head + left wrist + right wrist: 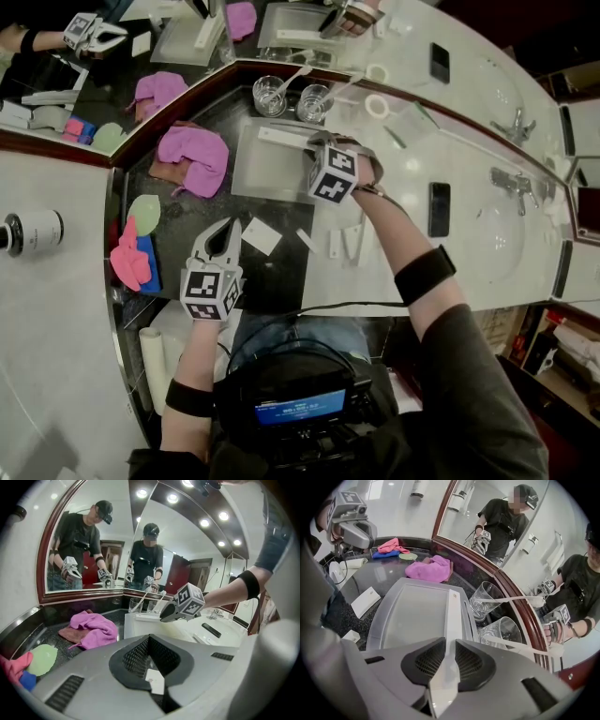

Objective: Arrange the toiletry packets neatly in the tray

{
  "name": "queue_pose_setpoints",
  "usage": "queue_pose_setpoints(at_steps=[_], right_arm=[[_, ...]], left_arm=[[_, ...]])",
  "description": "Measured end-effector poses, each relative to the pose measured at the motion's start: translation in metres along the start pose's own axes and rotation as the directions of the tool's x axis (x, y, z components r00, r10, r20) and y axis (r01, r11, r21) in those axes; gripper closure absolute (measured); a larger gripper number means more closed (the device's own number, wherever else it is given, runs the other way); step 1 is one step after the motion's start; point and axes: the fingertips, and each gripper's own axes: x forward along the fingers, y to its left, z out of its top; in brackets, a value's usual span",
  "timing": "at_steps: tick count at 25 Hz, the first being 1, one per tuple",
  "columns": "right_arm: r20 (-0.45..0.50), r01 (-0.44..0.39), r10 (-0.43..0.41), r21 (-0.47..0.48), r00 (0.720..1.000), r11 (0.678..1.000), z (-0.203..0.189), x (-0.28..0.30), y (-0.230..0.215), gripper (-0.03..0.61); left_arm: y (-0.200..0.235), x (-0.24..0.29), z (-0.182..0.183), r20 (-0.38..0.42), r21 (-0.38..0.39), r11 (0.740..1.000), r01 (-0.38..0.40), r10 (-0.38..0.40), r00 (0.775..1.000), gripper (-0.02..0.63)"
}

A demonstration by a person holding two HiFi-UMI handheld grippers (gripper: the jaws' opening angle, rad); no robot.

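A translucent tray lies on the dark counter in front of the mirror. My right gripper hovers over the tray's right side, shut on a long white packet that runs along the tray's right rim. My left gripper is shut and holds nothing, above the dark counter short of the tray. A flat white packet lies on the counter just right of its tip. More small white packets lie on the pale counter. The left gripper view shows the right gripper over the tray.
Two glasses holding toothbrushes stand just behind the tray against the mirror. A pink towel lies left of the tray. A green disc and pink and blue cloths sit at far left. A basin with a tap is to the right.
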Motion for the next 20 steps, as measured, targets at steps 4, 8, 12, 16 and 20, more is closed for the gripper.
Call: queue_pose_setpoints(at_steps=[4, 8, 12, 16, 20], right_arm=[[0.009, 0.006, -0.006, 0.002, 1.0, 1.0, 0.001, -0.003, 0.001, 0.497], [0.015, 0.012, -0.012, 0.005, 1.0, 1.0, 0.002, -0.008, 0.0, 0.502], [0.018, 0.018, -0.019, 0.009, 1.0, 1.0, 0.0, -0.011, 0.001, 0.505], [0.024, 0.024, -0.024, 0.005, 0.999, 1.0, 0.0, -0.014, 0.002, 0.508], [0.017, -0.033, 0.032, 0.04, 0.999, 0.999, -0.004, -0.014, 0.01, 0.489]], left_arm=[[-0.002, 0.0, 0.0, 0.001, 0.001, 1.0, 0.002, -0.002, 1.0, 0.613], [-0.004, 0.0, 0.002, 0.004, 0.003, 1.0, 0.006, -0.006, 1.0, 0.613], [-0.006, -0.001, 0.0, 0.003, 0.003, 1.0, 0.007, -0.007, 1.0, 0.613], [-0.007, 0.0, -0.002, 0.0, 0.002, 1.0, 0.01, -0.01, 1.0, 0.613], [-0.01, 0.0, -0.001, 0.001, 0.005, 1.0, 0.014, -0.014, 1.0, 0.613]])
